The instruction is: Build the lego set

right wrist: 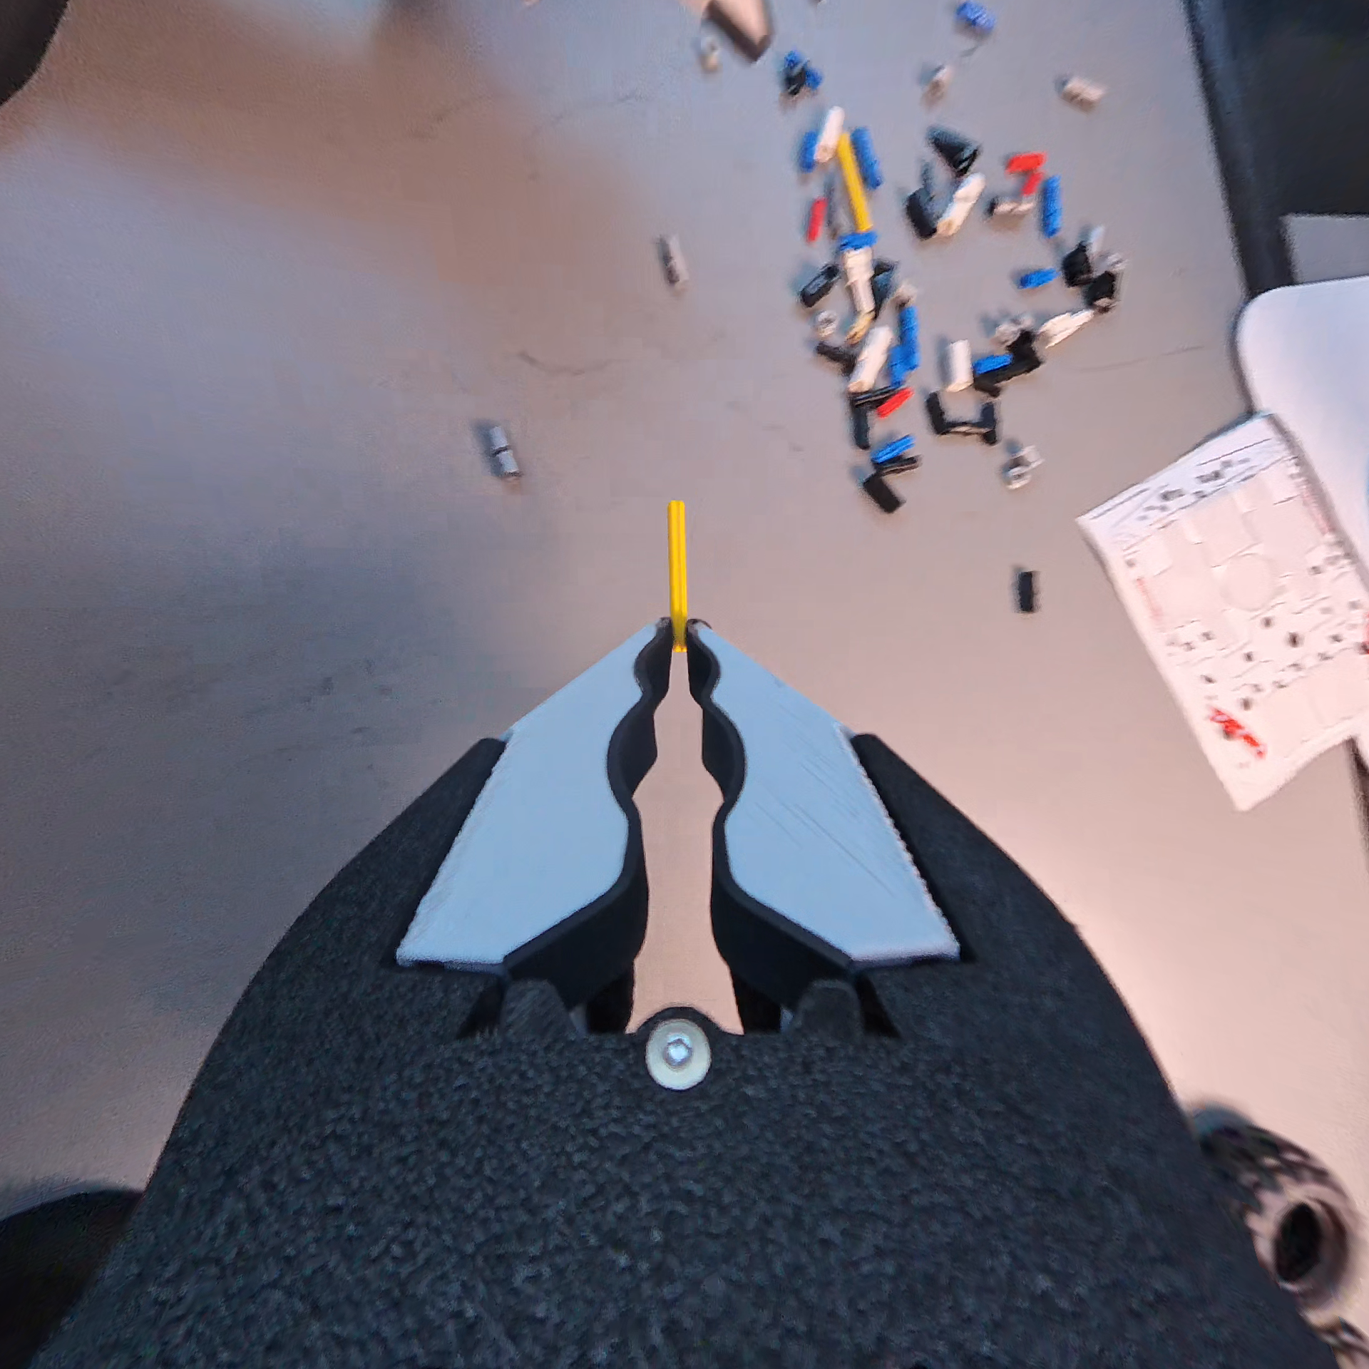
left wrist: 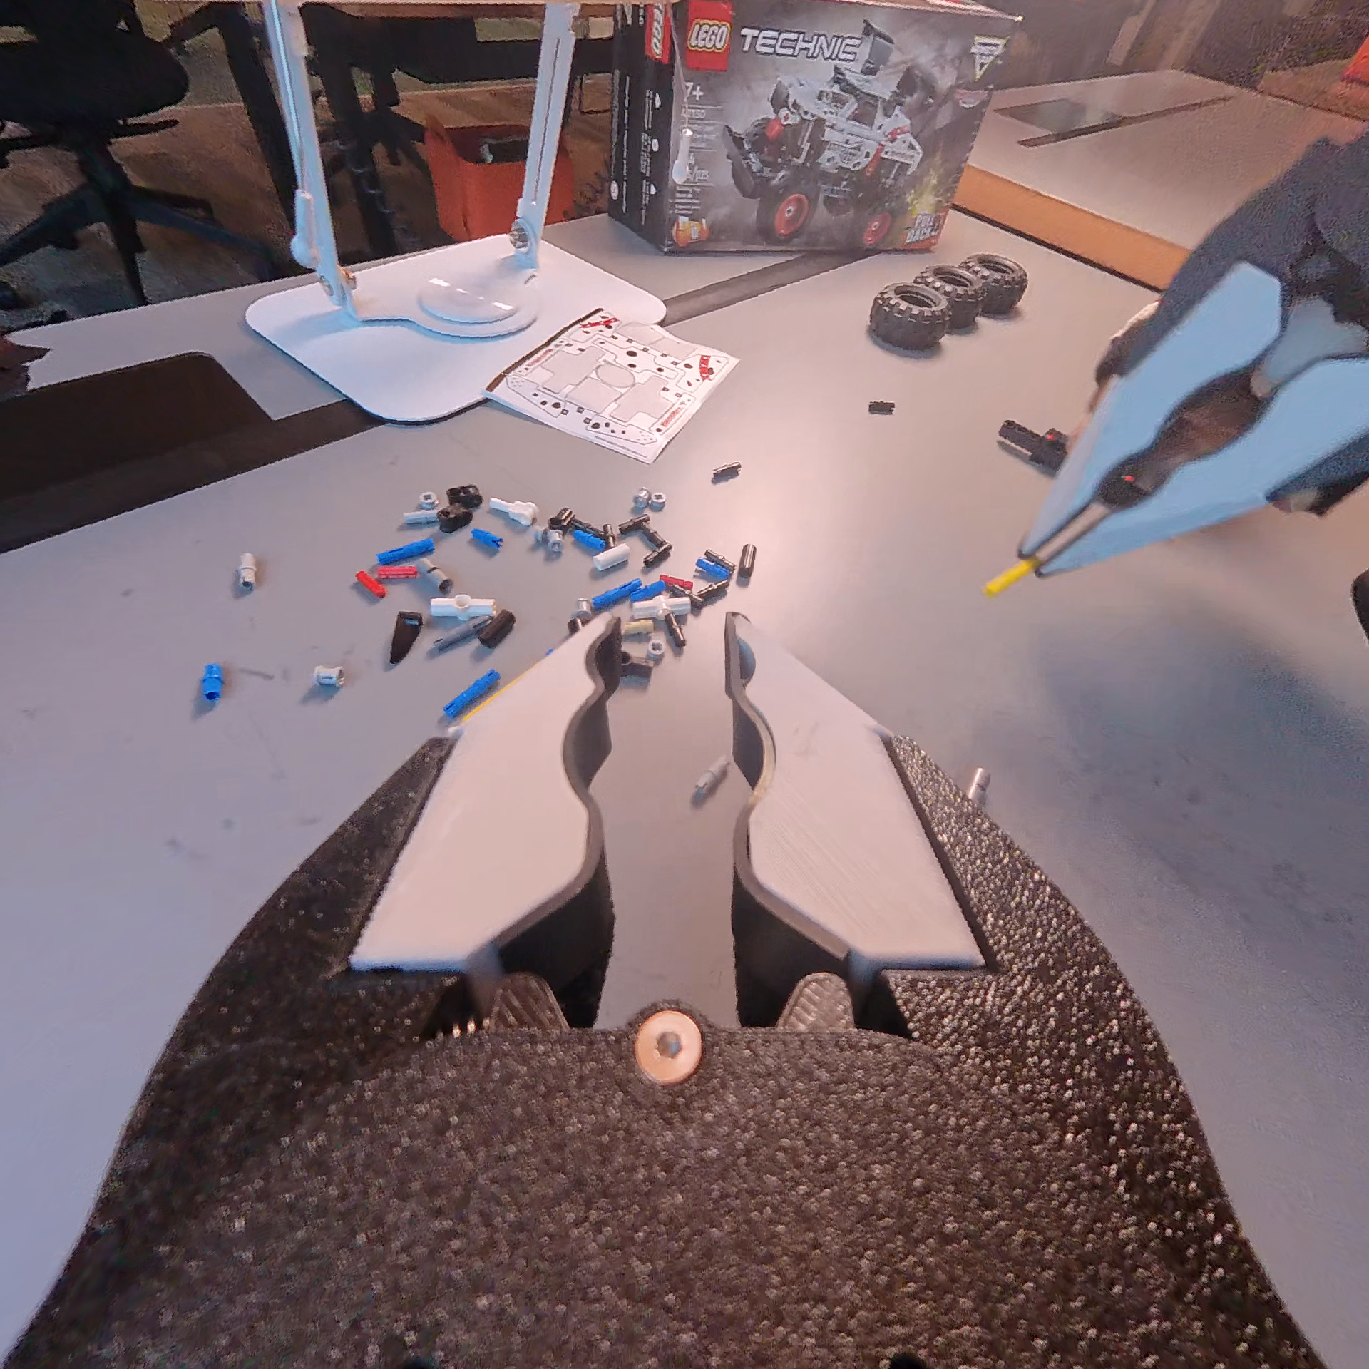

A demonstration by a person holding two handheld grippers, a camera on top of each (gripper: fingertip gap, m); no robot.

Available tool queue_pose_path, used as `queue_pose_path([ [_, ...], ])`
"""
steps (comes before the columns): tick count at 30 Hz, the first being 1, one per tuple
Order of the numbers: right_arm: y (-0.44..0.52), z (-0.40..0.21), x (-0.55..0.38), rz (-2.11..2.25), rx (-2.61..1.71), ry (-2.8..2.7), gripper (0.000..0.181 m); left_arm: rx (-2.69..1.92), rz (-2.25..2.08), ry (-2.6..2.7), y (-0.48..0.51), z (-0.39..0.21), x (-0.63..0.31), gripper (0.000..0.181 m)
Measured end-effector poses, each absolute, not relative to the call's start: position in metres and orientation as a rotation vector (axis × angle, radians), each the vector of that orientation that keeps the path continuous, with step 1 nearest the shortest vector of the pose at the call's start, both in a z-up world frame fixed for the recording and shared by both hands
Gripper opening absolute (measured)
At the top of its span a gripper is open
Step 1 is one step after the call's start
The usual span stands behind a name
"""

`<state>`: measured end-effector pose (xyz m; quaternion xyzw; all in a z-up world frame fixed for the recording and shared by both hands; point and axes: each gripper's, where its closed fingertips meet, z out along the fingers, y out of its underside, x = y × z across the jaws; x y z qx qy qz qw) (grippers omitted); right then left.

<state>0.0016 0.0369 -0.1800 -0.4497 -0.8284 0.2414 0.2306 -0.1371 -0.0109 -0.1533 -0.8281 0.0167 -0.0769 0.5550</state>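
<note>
- Two tongs: left tongs gape empty above the loose pieces on the worktop.
- Right tongs pinch a yellow axle by its very end; it could slip or twist.
- Farther: tyres, box.

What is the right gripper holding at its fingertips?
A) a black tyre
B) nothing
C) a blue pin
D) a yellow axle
D: the right gripper is shut on a thin yellow axle that sticks out past its tips; the left wrist view shows the same.
</note>
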Motion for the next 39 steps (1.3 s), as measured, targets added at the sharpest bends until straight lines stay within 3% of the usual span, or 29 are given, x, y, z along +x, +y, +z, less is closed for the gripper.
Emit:
queue_pose_path([
  [8, 0.011, -0.225, 0.022, 0.680, -1.305, -2.331, 0.003, -2.035, -0.115, 0.079, -0.024, -0.165, -0.146, 0.029],
  [21, 0.010, -0.225, 0.021, 0.726, -1.318, -2.323, 0.006, -2.094, -0.101, 0.058, -0.034, -0.184, -0.155, 0.029],
  [31, 0.014, -0.155, 0.017, 1.027, -1.222, -1.907, 0.026, -2.122, -0.078, 0.036, -0.033, -0.193, -0.160, 0.029],
  [39, 0.019, -0.152, 0.020, 1.078, -1.211, -1.734, 0.025, -2.173, -0.098, 0.160, 0.003, -0.201, -0.143, 0.025],
])
